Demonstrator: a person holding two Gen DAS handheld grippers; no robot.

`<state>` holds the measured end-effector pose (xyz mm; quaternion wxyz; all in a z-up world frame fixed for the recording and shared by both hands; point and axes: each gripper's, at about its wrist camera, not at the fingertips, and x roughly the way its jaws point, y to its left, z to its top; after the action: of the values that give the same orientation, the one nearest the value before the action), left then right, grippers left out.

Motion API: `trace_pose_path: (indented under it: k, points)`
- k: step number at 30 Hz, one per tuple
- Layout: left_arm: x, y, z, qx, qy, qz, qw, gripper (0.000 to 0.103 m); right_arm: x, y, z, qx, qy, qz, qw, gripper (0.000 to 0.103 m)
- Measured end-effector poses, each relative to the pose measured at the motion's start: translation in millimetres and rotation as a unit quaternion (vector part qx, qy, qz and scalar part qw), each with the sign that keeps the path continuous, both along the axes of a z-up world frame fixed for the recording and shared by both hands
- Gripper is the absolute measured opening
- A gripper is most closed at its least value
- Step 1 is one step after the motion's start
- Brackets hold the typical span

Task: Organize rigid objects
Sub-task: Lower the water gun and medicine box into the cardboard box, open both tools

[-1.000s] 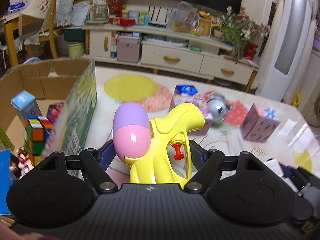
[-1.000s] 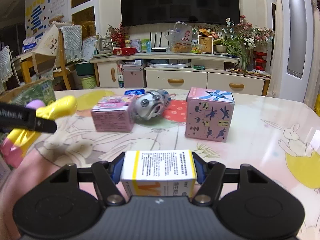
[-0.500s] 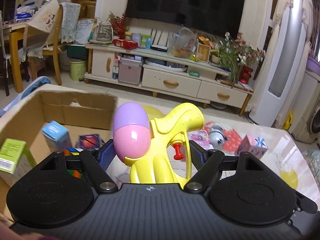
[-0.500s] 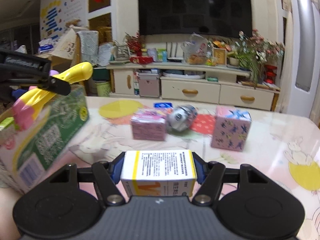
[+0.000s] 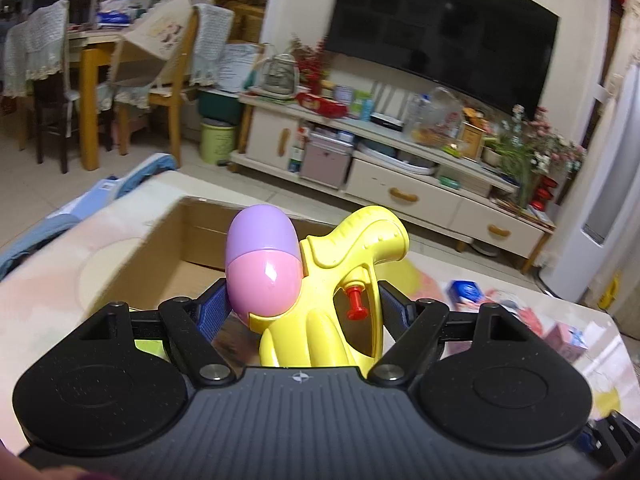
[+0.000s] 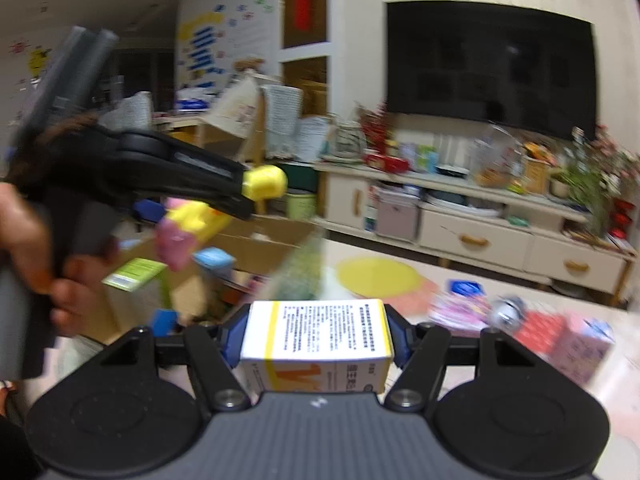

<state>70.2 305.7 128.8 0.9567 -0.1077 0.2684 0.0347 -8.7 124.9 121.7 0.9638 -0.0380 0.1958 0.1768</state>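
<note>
Item: one yellow water pistol (image 5: 336,280) with a pink-and-purple tank, clamped in your left gripper (image 5: 300,308) above one open cardboard box (image 5: 160,252). Item: one white-and-yellow carton (image 6: 316,332), clamped in your right gripper (image 6: 316,336). At 3 o'clock on the table (image 6: 624,380), several boxes were too blurred to count. Box contents were mostly hidden.

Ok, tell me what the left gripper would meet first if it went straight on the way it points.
Probably the open cardboard box: the left gripper, shut on the yellow water gun, points down over its far wall. Depth is unclear.
</note>
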Motion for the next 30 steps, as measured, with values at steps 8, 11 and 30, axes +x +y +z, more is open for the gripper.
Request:
trace_pose_path:
  k: [8,11,30]
  points:
    - [7.2,21.6,-5.0,0.000,0.016,0.038,0.9992,0.096,9.7,50.4,1.0,-0.013,0.001,0.055,0.998,0.066]
    - [6.8,26.4,-7.3,-0.005,0.024,0.047,0.9986,0.096,14.3,63.2,-1.1,-0.018,0.003,0.068,0.997,0.066]
    - [-2.0,14.4,-9.6,0.016,0.064,0.071,0.9953,0.102,40.2,86.3,-23.2,-0.036,0.045,0.082,0.995,0.081]
